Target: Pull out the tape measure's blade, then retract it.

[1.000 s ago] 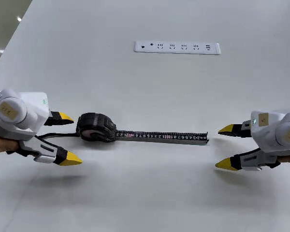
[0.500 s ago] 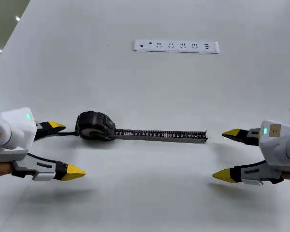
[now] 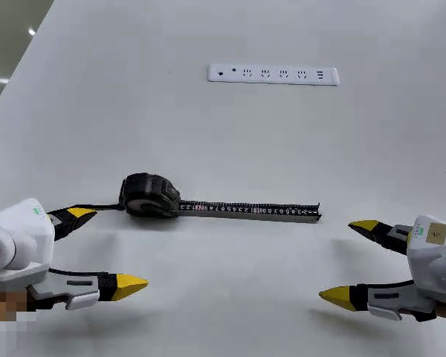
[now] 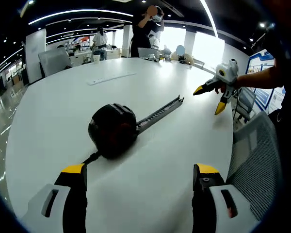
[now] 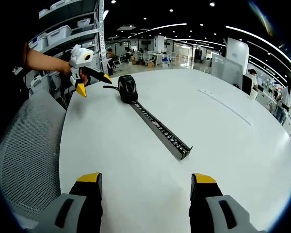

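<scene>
Gaping wide, the jaws of the left gripper (image 3: 113, 248) hold nothing. Its yellow tips are well apart and hover above the front-left part of the table (image 3: 208, 141). The right gripper (image 3: 342, 260) is likewise spread and empty at front right, tips pointing inward toward the other.

Between them lies the tape measure:
- The black case (image 3: 149, 195) rests on the table, nearer the left gripper and just beyond its far tip.
- The blade (image 3: 249, 210) is drawn out flat to the right, numbers up.
- The end hook (image 3: 317, 213) is near the right gripper's tips but apart from them.
- A thin black strap (image 3: 104, 207) trails from the case toward the left gripper's far jaw; contact cannot be told.

Surface: plain white, matte, softly shadowed under each gripper. A white power strip (image 3: 272, 73) lies well beyond the tape, sockets up. Its long side runs roughly parallel to the blade.

Room, from the gripper views:
- A large open office has long ceiling lights (image 5: 160, 26).
- Shelves with bins (image 5: 63, 29) stand to one side.
- A grey mesh chair (image 5: 24, 141) sits at the table's edge.
- People (image 4: 148, 24) stand past the far side of the table.
- Greenish floor (image 3: 7, 37) shows beyond the table's left edge.
</scene>
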